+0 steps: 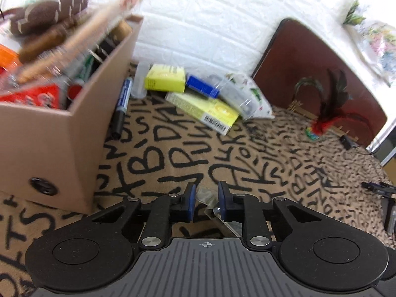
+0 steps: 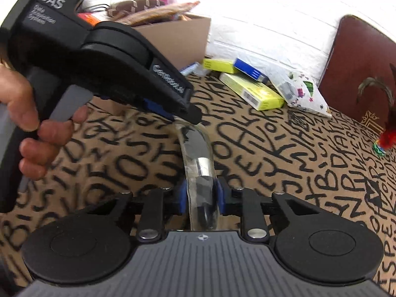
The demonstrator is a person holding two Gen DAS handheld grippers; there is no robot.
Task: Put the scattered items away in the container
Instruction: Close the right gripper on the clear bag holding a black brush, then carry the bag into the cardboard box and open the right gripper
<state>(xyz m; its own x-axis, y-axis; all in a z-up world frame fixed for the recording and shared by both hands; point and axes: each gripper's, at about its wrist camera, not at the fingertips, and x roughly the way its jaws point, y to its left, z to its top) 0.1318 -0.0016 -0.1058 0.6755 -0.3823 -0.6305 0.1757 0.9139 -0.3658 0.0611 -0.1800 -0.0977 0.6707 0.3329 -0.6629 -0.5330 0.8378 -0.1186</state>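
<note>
A cardboard box (image 1: 74, 113) heaped with items stands at the left; it also shows in the right wrist view (image 2: 183, 39). My right gripper (image 2: 200, 193) is shut on a clear plastic packet with dark contents (image 2: 201, 173). My left gripper (image 1: 207, 199) hangs above the carpet with its jaws a little apart around the packet's far end (image 1: 210, 198); in the right wrist view its tip (image 2: 190, 113) meets the packet's top. Yellow boxes (image 1: 165, 78) (image 1: 205, 111), a blue box (image 1: 201, 86), a marker (image 1: 122, 106) and a patterned pouch (image 1: 250, 94) lie by the wall.
A dark red board (image 1: 319, 74) leans on the white wall at the right. A feather shuttlecock (image 1: 326, 116) lies in front of it. A black device (image 1: 378, 188) sits at the right edge. The letter-patterned carpet (image 1: 173, 153) covers the floor.
</note>
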